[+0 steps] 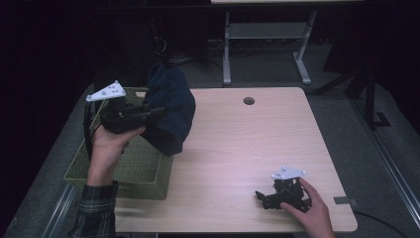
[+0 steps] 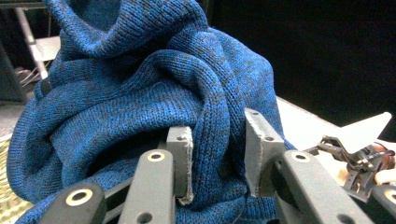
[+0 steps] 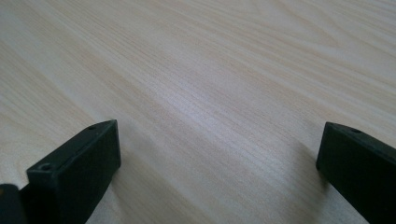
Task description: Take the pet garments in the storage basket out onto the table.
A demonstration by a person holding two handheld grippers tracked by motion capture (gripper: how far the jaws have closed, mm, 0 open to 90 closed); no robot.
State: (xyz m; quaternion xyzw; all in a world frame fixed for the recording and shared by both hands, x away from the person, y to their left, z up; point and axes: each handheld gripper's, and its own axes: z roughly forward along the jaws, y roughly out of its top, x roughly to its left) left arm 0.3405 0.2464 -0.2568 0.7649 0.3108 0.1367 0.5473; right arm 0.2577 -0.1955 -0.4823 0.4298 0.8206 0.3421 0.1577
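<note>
Left gripper (image 2: pixel 217 163) clamped on a fold of the blue knit sweater (image 1: pixel 168 111): chunky ribbed wool, bunched, hanging over the right edge of the green woven basket (image 1: pixel 141 171) and the light woodgrain table (image 1: pixel 237 148). Right gripper (image 1: pixel 262 197) rests near the table's front right corner, jaws wide, nothing between them. Round cable hole (image 1: pixel 248 100) at the far edge.

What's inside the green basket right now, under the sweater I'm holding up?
The green basket shows bare woven floor in its near part. The blue sweater, clamped in the left gripper, hangs over the far right corner, so anything lying there is covered.
</note>
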